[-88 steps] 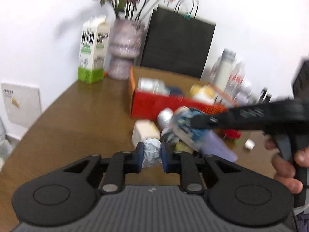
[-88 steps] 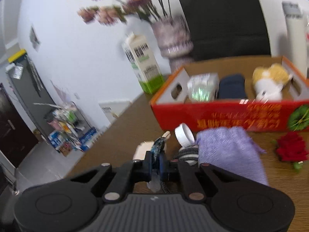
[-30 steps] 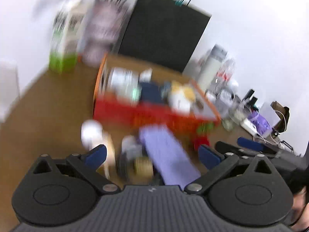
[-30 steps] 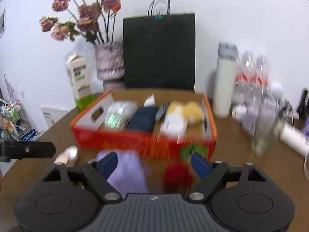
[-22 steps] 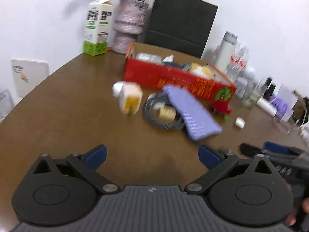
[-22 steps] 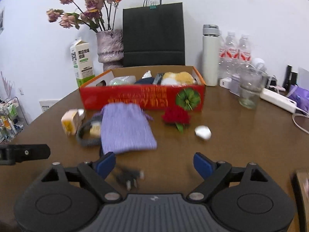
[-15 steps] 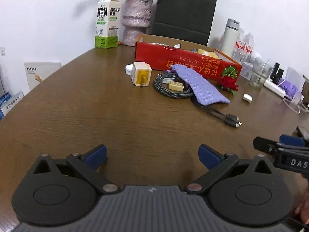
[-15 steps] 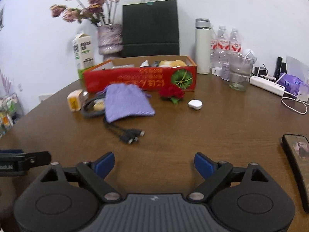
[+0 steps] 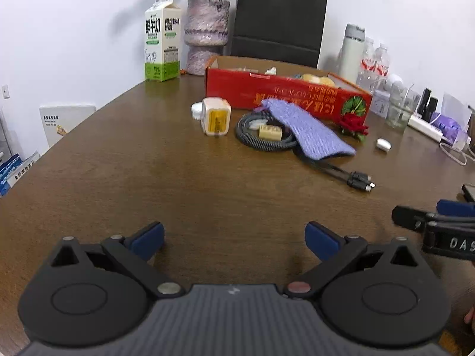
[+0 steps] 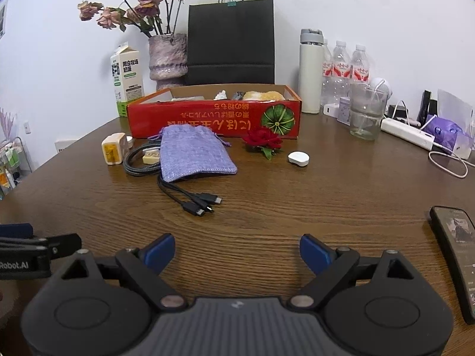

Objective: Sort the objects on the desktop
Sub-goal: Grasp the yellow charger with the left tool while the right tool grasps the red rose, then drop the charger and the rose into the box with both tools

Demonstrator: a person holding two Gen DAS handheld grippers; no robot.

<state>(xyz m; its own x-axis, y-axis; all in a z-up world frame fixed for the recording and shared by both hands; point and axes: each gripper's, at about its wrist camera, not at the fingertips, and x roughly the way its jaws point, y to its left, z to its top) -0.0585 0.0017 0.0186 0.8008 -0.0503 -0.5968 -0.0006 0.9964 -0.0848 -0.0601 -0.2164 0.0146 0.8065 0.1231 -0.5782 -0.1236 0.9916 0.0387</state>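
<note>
Since the earlier frames we have pulled both claws back from the red box, and the crumpled wad and small item they pinched are gone. Our left claw and right claw now gape wide and empty over the bare counter. Beyond, left to right, lie the yellow charger, coiled cable, purple pouch, red flower and white case.

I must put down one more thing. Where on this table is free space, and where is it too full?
Free: the bare wood between both open tools and the cable plugs, and the left stretch beside the charger. Crowded: along the red box, around the purple pouch, and the right back corner by the glass.
</note>
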